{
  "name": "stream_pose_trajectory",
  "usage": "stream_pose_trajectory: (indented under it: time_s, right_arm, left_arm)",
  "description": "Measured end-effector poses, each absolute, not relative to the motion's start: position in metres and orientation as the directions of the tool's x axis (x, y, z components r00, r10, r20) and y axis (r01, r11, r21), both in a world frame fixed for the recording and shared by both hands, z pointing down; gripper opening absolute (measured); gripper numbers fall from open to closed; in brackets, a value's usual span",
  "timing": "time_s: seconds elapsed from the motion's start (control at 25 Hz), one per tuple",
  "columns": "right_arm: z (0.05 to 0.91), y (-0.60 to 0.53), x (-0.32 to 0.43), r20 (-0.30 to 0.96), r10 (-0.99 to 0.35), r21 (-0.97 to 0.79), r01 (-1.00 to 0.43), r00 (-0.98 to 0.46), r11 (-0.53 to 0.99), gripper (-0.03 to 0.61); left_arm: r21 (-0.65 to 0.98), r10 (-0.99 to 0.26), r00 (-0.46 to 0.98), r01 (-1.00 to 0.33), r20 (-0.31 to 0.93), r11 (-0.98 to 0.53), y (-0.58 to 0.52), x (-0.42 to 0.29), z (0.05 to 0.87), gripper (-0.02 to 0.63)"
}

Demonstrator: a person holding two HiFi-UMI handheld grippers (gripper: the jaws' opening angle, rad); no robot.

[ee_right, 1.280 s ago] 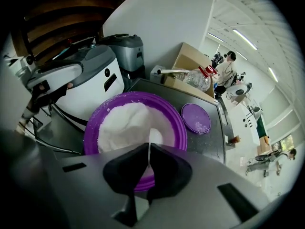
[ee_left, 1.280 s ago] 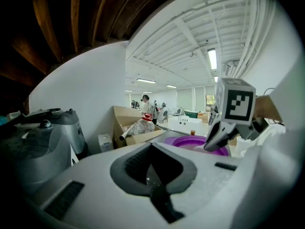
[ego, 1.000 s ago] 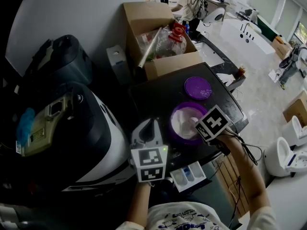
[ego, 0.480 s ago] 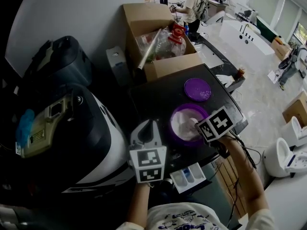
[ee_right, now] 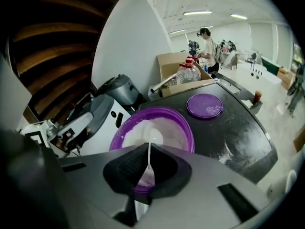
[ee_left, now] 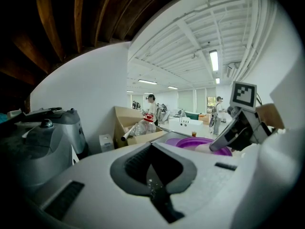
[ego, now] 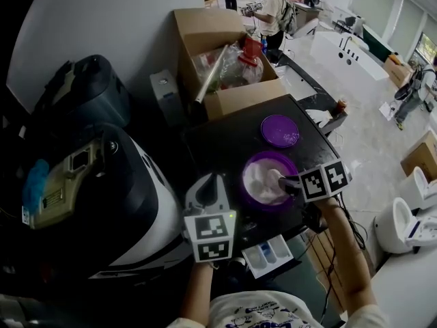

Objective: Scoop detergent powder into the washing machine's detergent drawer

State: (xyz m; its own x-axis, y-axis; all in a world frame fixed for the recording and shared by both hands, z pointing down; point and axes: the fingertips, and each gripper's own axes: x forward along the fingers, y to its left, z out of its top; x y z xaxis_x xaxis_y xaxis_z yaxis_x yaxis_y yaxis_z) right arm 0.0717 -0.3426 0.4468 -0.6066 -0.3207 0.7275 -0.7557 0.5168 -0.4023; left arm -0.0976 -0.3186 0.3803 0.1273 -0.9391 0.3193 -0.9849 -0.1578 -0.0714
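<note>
A purple bowl of white detergent powder stands on the black washing machine top, with its purple lid lying behind it. My right gripper reaches over the bowl's right rim and is shut on a thin white spoon, whose scoop end rests in the powder of the bowl. My left gripper hovers just left of the bowl, jaws shut and nothing in them. The white detergent drawer stands pulled open below the front edge, between my two arms.
An open cardboard box holding a red-capped bottle stands behind the lid. A bulky dark and white appliance fills the left. Spilled powder dusts the top to the right of the bowl. People stand far behind; toilets are at right.
My right gripper has swung its marker cube to the right and tipped toward the bowl, bringing the spoon into the powder. The left gripper has stayed put.
</note>
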Motion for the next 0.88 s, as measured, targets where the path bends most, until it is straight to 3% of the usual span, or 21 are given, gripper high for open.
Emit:
stream_pose_trajectory:
  time_s: [0.52,0.88]
  right_arm:
    - [0.418,-0.342,0.063,0.491,-0.412,-0.709,-0.627,-0.768,0.323,0.02]
    - [0.386,-0.342,0.05,0.237,-0.532,-0.922,-0.361,-0.813,0.142,0.02]
  left_arm:
    - [-0.073,-0.936,0.164,-0.978,0.313,-0.195,-0.321,-0.089,0.379,0.003]
    - [-0.065,-0.934,0.193,-0.973,0.299,-0.222,-0.329,-0.084,0.373,0.002]
